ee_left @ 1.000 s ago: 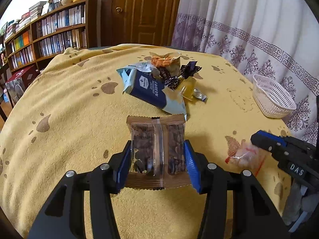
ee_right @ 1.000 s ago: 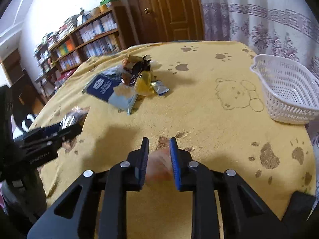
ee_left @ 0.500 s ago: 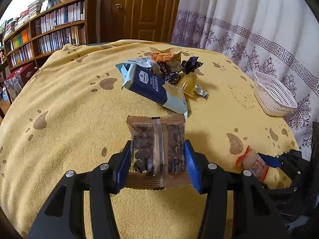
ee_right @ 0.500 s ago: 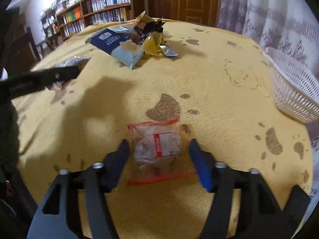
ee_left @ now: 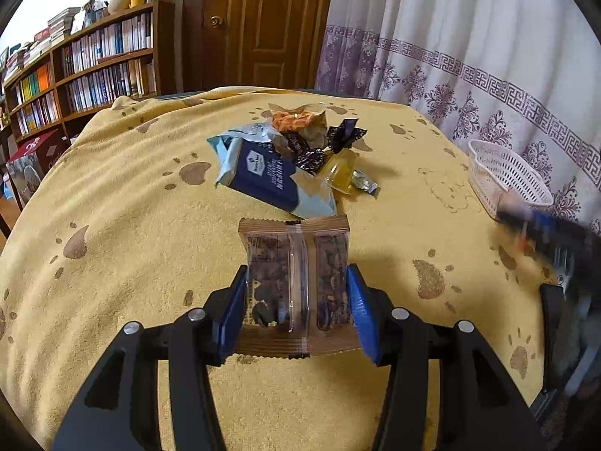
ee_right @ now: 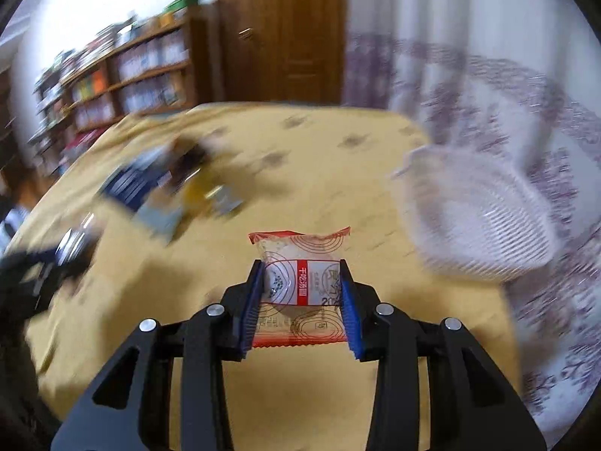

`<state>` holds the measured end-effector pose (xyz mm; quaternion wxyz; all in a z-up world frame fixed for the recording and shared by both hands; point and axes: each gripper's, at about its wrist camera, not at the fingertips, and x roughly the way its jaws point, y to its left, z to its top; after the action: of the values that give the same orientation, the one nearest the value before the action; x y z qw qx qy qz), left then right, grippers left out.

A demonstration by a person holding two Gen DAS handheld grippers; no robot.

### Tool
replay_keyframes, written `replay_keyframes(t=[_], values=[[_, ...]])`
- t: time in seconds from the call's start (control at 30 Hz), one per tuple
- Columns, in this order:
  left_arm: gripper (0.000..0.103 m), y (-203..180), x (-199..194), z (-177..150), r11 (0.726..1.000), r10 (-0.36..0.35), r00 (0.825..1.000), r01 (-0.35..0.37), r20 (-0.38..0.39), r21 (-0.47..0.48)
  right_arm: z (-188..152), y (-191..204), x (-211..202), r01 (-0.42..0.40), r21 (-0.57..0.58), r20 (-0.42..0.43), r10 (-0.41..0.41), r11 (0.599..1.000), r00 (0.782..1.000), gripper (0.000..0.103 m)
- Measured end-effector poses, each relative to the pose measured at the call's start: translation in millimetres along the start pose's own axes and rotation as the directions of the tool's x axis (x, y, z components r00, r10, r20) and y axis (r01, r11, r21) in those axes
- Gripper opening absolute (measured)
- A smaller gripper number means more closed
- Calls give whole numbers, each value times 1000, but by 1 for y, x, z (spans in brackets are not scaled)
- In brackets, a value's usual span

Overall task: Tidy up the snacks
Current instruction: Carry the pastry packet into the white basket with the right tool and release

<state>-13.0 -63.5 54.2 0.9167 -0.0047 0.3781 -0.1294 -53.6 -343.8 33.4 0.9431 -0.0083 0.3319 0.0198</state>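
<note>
Yellow paw-print cloth (ee_left: 131, 206) covers the table. Low in frame, the left gripper (ee_left: 296, 300) pinches a brown snack packet (ee_left: 296, 274); the right gripper (ee_right: 302, 293), jaws closing, clamps a red-edged white packet (ee_right: 300, 282). Beyond, centre, lies the snack pile (ee_left: 285, 165); a white basket (ee_left: 503, 173) sits right.

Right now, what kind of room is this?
Probably a home living room or study: a wooden bookshelf packed with books, a panelled wooden door, patterned curtains, and a table under a paw-print cloth.
</note>
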Motion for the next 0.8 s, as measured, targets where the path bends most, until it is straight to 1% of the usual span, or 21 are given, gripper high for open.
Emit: replay_keyframes(t=[0.07, 0.2, 0.3, 0.4, 0.43, 0.5, 0.57, 0.63, 0.73, 0.8], values=[[51, -3, 1, 1, 1000, -3, 1000, 3, -3, 5, 20, -29, 3, 33, 66, 14, -34, 997, 999, 39], [51, -6, 3, 3, 1000, -2, 1000, 2, -5, 11, 48, -75, 18, 92, 146, 9, -94, 985, 996, 39], [51, -7, 5, 5, 1000, 0, 1000, 0, -7, 15, 62, -110, 42, 118, 198, -48, -110, 973, 993, 39], [51, -7, 7, 7, 1000, 3, 1000, -3, -10, 17, 65, -140, 72, 136, 245, -144, -103, 960, 984, 39], [51, -7, 7, 7, 1000, 4, 1000, -3, -11, 17, 63, -148, 82, 139, 246, -186, -94, 959, 978, 39], [51, -7, 9, 8, 1000, 5, 1000, -5, -16, 17, 58, -154, 94, 124, 245, -230, -67, 962, 971, 39], [51, -8, 12, 9, 1000, 5, 1000, -4, -21, 16, 53, -156, 105, 79, 241, -281, -9, 967, 960, 39], [51, -9, 15, 10, 1000, 2, 1000, -1, -26, 18, 50, -152, 106, 25, 229, -310, 49, 973, 950, 39], [51, -12, 17, 11, 1000, -4, 999, 5, -32, 24, 45, -141, 106, -11, 189, -357, 80, 982, 931, 39], [52, -14, 18, 11, 1000, -6, 999, 7, -34, 26, 43, -137, 106, -50, 195, -373, 122, 980, 920, 39]])
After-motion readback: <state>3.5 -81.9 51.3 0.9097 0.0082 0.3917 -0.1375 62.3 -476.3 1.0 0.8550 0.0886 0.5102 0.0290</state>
